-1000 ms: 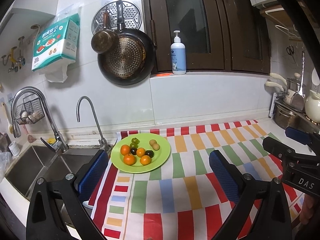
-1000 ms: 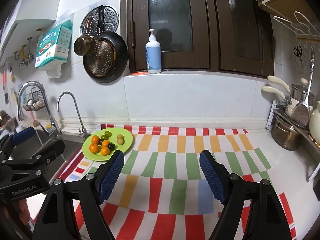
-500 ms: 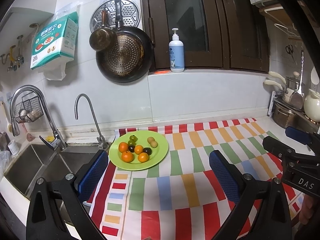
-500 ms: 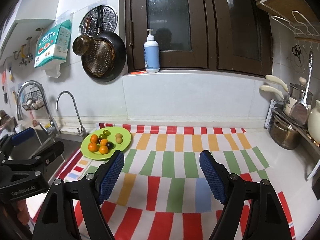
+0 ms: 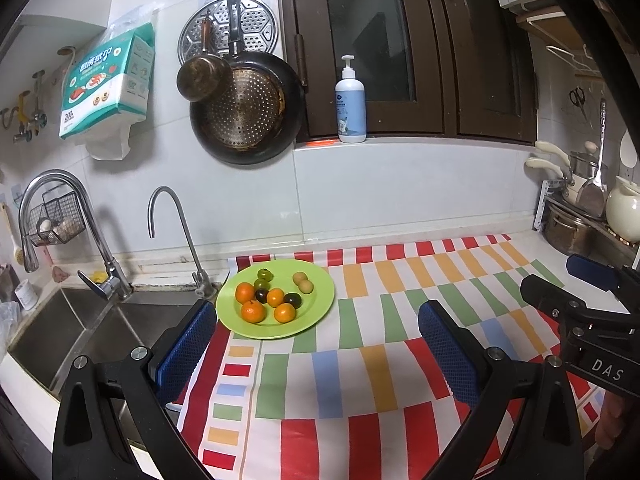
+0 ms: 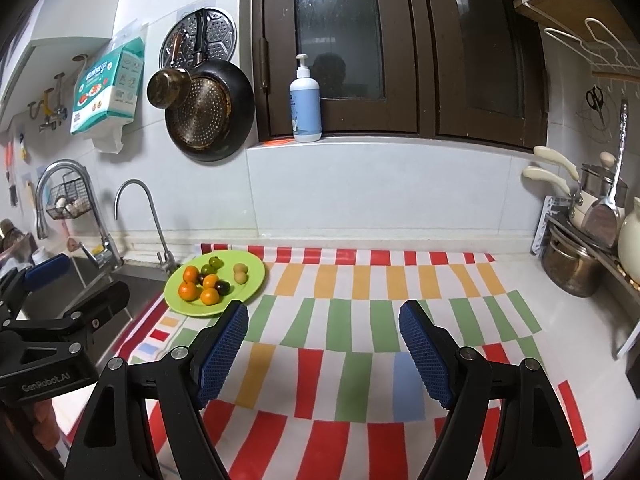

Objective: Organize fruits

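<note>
Both tools held back over the striped cloth [image 5: 360,360], above the counter and short of the fruit, presumably to keep the whole plate in sight. Left gripper [image 5: 316,352]: jaws spread wide, nothing between the blue pads. Right gripper [image 6: 324,352]: likewise wide apart and empty.

Green plate [image 5: 320,304] set at the cloth's left end, just beside the sink [image 5: 80,332]. All fruit seen lying on it; none on the cloth. Four oranges [image 5: 253,311] grouped at left and front. Small dark fruits [image 5: 292,300] mixed among them. Green fruits [image 5: 264,274] toward the back. Two pale brown fruits [image 5: 303,282] touching each other, set slightly apart at right.

Fits equally a gathered end state or a mixed heap awaiting sorting by kind; not settled by these views.
</note>
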Demonstrator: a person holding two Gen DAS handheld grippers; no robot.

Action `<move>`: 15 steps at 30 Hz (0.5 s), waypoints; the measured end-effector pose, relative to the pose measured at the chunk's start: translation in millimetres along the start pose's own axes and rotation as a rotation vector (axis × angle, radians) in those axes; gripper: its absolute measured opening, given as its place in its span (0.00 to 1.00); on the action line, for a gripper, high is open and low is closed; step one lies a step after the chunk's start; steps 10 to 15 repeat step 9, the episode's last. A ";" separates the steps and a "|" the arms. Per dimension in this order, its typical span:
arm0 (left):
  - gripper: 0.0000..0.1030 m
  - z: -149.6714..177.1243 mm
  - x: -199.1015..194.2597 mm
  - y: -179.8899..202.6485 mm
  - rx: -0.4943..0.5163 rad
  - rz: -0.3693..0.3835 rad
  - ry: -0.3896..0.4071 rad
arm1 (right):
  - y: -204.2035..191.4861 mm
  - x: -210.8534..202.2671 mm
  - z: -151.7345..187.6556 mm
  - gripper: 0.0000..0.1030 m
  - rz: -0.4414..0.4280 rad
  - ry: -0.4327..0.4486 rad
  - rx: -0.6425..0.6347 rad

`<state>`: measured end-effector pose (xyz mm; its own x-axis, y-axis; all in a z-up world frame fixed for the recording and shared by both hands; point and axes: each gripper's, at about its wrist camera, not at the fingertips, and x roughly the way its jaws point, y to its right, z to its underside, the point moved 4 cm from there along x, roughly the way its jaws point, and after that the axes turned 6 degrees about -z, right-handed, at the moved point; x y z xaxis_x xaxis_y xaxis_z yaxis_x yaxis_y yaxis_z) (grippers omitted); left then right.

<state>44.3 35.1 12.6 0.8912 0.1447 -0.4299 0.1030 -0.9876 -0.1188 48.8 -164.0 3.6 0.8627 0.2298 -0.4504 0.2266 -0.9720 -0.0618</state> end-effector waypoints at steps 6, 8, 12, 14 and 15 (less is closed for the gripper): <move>1.00 1.0 1.9 1.9 0.002 0.005 -0.010 | 1.3 2.0 0.6 0.76 0.001 -0.006 0.002; 1.00 1.0 2.2 1.9 0.003 0.005 -0.010 | 1.6 3.5 0.1 0.76 0.001 -0.007 0.002; 1.00 1.2 2.6 1.9 0.003 0.004 -0.010 | 1.7 3.9 -0.2 0.76 0.001 -0.007 0.002; 1.00 1.2 2.6 1.9 0.003 0.004 -0.010 | 1.7 3.9 -0.2 0.76 0.001 -0.007 0.002; 1.00 1.2 2.6 1.9 0.003 0.004 -0.010 | 1.7 3.9 -0.2 0.76 0.001 -0.007 0.002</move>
